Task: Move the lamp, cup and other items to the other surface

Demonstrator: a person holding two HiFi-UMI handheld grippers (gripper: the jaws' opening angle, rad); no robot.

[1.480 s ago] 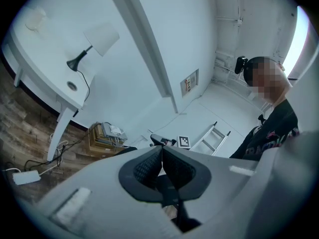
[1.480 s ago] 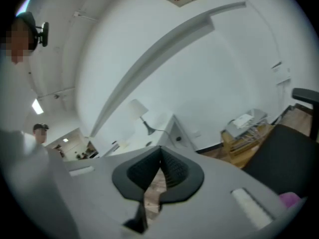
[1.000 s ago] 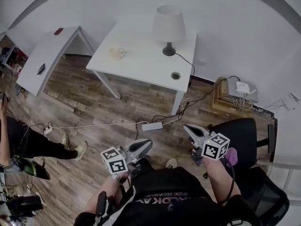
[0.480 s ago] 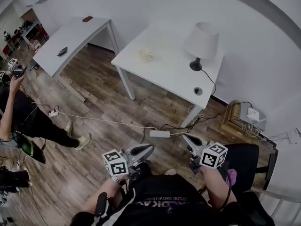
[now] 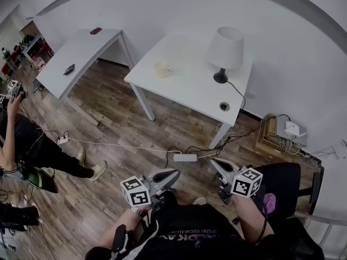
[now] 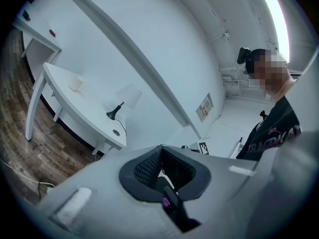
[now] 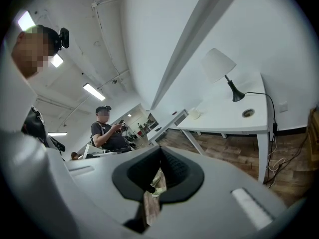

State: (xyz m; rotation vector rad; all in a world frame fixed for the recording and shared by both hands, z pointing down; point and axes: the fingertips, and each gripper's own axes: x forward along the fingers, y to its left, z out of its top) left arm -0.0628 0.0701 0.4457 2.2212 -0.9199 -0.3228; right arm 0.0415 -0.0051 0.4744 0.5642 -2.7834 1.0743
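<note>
So, lamp (head view): the white-shaded table lamp with black stem and base (image 5: 225,50) stands on the white rectangular table (image 5: 184,88), towards its far right corner.
Lamp axis: the long axis is vertical, shade on top, base flat on the tabletop. It's upright, no lean I can spot.
Cup: the small pale cup (image 5: 162,69) sits on the same table, left of the lamp. Too small to tell which way the handle points.
Other surface: the second white table (image 5: 81,50) is off to the left.
Cord risk: the lamp's black cord (image 5: 237,92) trails off the base near the round cable hole (image 5: 224,106). My guess is that carrying the lamp off without freeing the cord would yank it over.
Floor risk: the white power strip (image 5: 185,157) and its cables lie on the floor in front of the table, so easy to snag a foot.
Left gripper view: the left gripper (image 6: 160,148) has its jaws pressed together with nothing in them. Lamp and cup are far off.
Right gripper view: the right gripper (image 7: 160,149) has its jaws closed tip to tip, empty. Going in closed like that could just knock the top-heavy lamp.
</note>
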